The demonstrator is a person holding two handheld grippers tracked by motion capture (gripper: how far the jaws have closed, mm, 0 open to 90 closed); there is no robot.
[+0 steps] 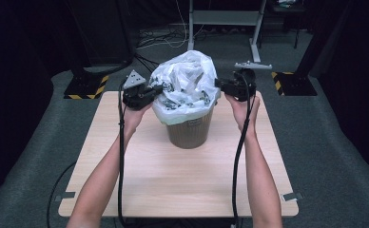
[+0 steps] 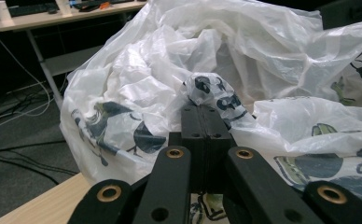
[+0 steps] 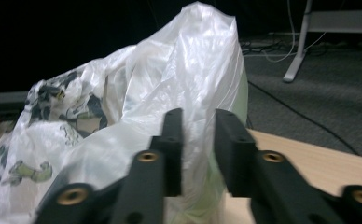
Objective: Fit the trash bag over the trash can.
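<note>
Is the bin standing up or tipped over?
Standing up. The brown bin sits base-down on the wooden table, with the plastic bag billowing from its top.

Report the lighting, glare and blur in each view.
High view: table evenly lit, surroundings dark, bag slightly washed out. Left gripper view: sharp, bright sheen on the bag's folds. Right gripper view: soft and dim, black background, near jaws blurred, bag glowing pale.

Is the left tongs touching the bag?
Touching. The left gripper view shows the left tongs shut, with a printed fold of the bag pinched at the tips and no gap.
</note>
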